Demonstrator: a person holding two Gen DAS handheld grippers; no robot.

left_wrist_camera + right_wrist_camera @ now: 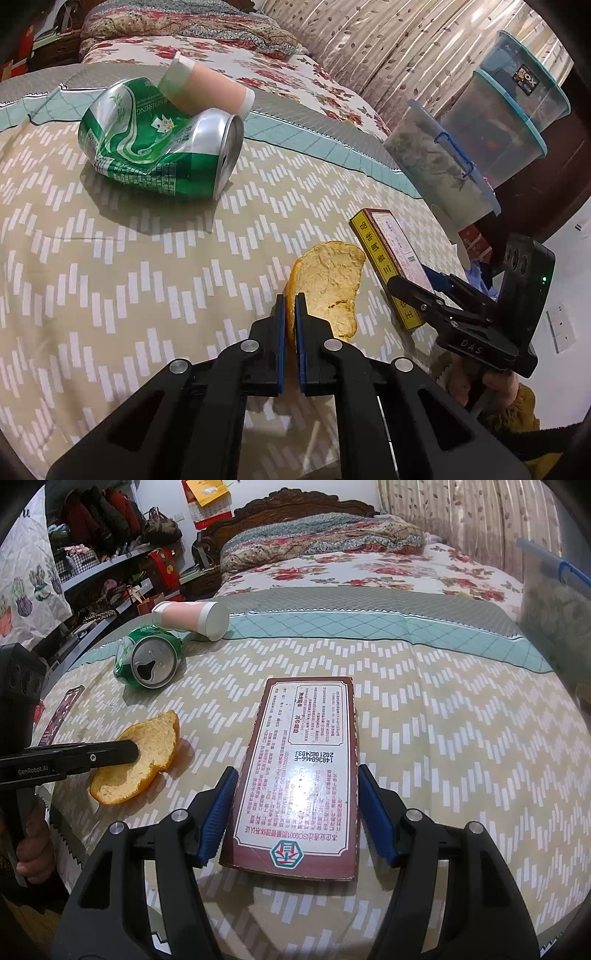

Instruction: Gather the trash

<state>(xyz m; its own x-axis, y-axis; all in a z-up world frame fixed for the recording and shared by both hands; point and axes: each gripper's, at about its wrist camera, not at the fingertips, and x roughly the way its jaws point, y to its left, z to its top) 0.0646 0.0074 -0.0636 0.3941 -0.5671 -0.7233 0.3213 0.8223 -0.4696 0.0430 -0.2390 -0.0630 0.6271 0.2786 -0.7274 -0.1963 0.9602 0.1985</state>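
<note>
My left gripper (291,299) is shut on the edge of an orange peel (328,280) that rests on the patterned bedspread (129,277). In the right wrist view one of its fingers (125,753) lies over the peel (155,738). My right gripper (297,770) is shut on a flat red-and-yellow printed box (306,738), with a blue pad against each long side. The left wrist view shows this gripper (410,277) at the near end of the box (388,240). A crushed green can (155,147) (151,661) lies farther back, beside a tipped pink paper cup (210,92) (192,618).
Clear plastic containers (443,166) (554,602) stand stacked at the right edge of the bed. A floral quilt and pillow (314,539) lie beyond. Shelves with bags (103,554) run along the left. A dark flat packet (62,709) sits at the left edge.
</note>
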